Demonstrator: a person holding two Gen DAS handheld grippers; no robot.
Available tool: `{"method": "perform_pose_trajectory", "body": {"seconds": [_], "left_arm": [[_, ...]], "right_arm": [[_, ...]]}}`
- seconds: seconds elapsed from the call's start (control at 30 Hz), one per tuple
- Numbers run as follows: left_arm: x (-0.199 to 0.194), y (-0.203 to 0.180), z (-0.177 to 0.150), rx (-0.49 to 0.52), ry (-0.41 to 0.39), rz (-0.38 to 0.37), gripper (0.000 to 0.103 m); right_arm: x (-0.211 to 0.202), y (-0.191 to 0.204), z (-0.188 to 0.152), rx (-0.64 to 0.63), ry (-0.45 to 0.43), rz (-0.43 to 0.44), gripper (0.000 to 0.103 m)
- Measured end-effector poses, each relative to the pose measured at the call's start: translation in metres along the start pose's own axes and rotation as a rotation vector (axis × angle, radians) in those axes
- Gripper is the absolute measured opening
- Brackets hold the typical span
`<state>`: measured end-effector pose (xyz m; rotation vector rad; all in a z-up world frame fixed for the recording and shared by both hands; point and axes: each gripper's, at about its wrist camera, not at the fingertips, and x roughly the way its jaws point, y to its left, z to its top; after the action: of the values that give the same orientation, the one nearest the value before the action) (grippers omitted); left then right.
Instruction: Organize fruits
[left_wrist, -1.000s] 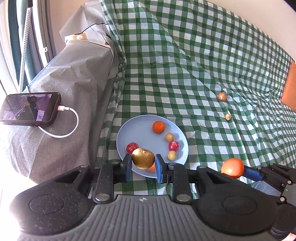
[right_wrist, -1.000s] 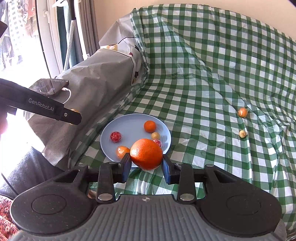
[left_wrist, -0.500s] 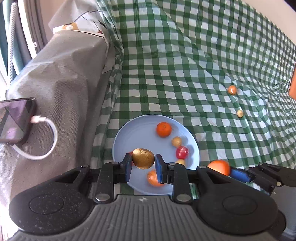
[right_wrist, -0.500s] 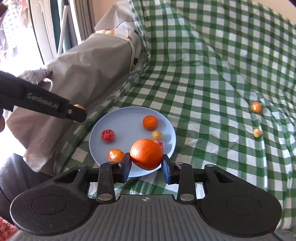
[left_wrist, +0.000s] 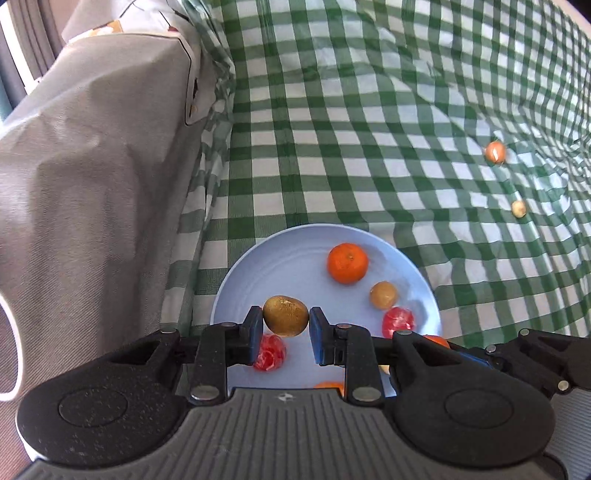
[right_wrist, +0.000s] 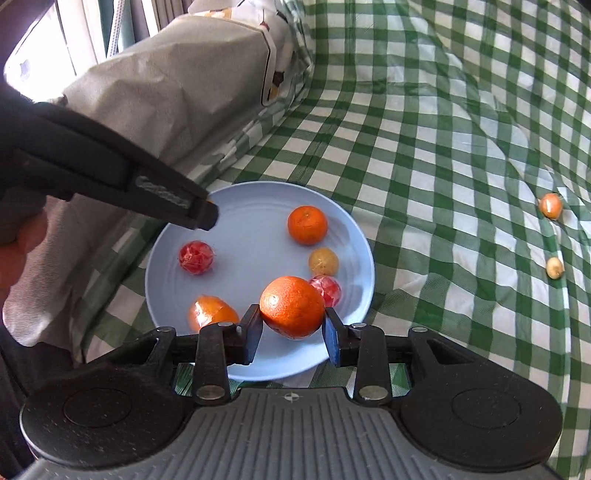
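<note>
Compared with a second ago, both grippers have come down and closer over the blue plate (left_wrist: 258, 273), which now fills more of each view, and the phone and most of its white cable have slipped out of the left wrist view. The left gripper (left_wrist: 286, 325) is still clamped on a golden-brown kiwi (left_wrist: 285, 315), its two pads pressing the fruit's sides, and holds it above the near part of the plate. The right gripper (right_wrist: 291, 326) likewise keeps its pads closed on a large orange (right_wrist: 291, 307), held over the plate's near edge. Only the right wrist view shows the left gripper from outside, as a dark arm reaching in over the plate's far left rim with a hand (right_wrist: 18, 251) behind it; only the left wrist view shows the right gripper's black body, low to the right, with a sliver of its orange. On the plate, ahead of the fingers, lie a mandarin (right_wrist: 307, 225), a small yellowish fruit (right_wrist: 323, 260), two red fruits (right_wrist: 196, 257) and an orange-coloured fruit (right_wrist: 212, 314) near the rim. Far off to the right, on the green checked cloth (right_wrist: 424, 155), sit two small loose fruits (right_wrist: 550, 205), well apart from the plate. A grey covered bulk (left_wrist: 92, 166) rises to the left.
</note>
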<state>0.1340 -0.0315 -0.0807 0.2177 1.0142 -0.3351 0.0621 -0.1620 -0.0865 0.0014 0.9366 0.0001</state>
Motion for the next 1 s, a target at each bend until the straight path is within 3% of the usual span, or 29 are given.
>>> {"method": "perform_pose_trajectory", "body": {"seconds": [0.03, 0.07, 0.1, 0.13, 0.17, 0.2, 0.23, 0.33, 0.6, 1.0], "left_arm": [[0.002, 0.000, 0.000, 0.002, 0.000, -0.002, 0.043], [0.002, 0.000, 0.000, 0.001, 0.002, -0.002, 0.069], [0.000, 0.001, 0.000, -0.010, -0.004, 0.002, 0.082], [-0.004, 0.003, -0.002, -0.024, -0.021, 0.012, 0.101], [-0.011, 0.004, -0.005, -0.034, -0.045, 0.023, 0.103], [-0.019, 0.004, -0.007, -0.034, -0.064, 0.029, 0.103], [-0.027, 0.004, -0.010, -0.024, -0.068, 0.028, 0.103], [-0.048, 0.006, -0.023, -0.015, -0.061, 0.041, 0.103], [-0.102, 0.020, -0.071, -0.075, -0.047, 0.067, 0.103], [-0.152, 0.018, -0.103, -0.098, -0.124, 0.079, 0.103]], "right_arm": [[0.004, 0.001, 0.002, -0.002, 0.007, 0.002, 0.037], [0.007, 0.000, 0.004, -0.002, 0.014, 0.007, 0.038], [0.009, 0.000, 0.006, 0.000, 0.022, 0.018, 0.038], [0.010, -0.001, 0.008, 0.007, 0.024, 0.029, 0.046], [0.009, -0.002, 0.010, 0.014, 0.021, 0.032, 0.054], [0.006, -0.002, 0.011, 0.018, 0.019, 0.026, 0.071], [0.000, -0.003, 0.011, 0.018, 0.012, 0.019, 0.081], [-0.020, -0.002, 0.007, -0.007, -0.003, 0.008, 0.087], [-0.077, 0.012, -0.033, 0.001, 0.035, -0.002, 0.093], [-0.127, 0.034, -0.054, -0.033, -0.078, -0.061, 0.098]]}}
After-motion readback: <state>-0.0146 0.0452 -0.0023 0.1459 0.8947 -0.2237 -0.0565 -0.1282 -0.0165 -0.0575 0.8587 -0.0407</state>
